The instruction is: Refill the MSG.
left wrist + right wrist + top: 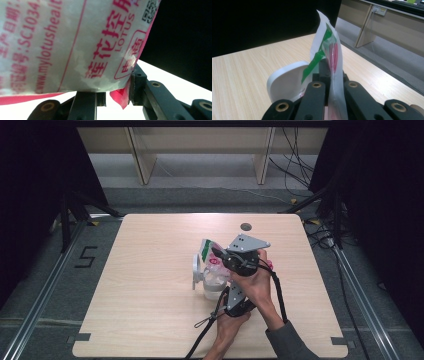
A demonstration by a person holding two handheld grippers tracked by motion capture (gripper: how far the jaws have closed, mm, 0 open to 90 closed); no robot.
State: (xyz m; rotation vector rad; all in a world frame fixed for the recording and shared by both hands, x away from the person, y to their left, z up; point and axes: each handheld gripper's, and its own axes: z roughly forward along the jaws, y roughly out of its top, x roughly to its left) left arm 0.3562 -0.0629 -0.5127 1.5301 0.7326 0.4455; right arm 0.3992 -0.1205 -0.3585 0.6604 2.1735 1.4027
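A white packet (207,248) with green and pink print stands upright near the table's middle. My right gripper (218,255) is shut on the packet's upper edge, and the film (332,50) is pinched flat between its black jaws (327,68). From below, my left gripper (223,293) holds the packet's lower part. In the left gripper view the red-lettered packet (75,45) lies between the jaws (110,93), with the right pad against its pink edge. A white cup-like object (212,288) sits under and beside the packet, and its rounded white side (287,82) is to the left of my jaws.
The pale wooden table (150,310) has a small round cable hole (245,226) at its far edge. Both forearms come in from the bottom right, and a black cable (202,335) trails from the left gripper. Stands and cables lie on the floor around the table.
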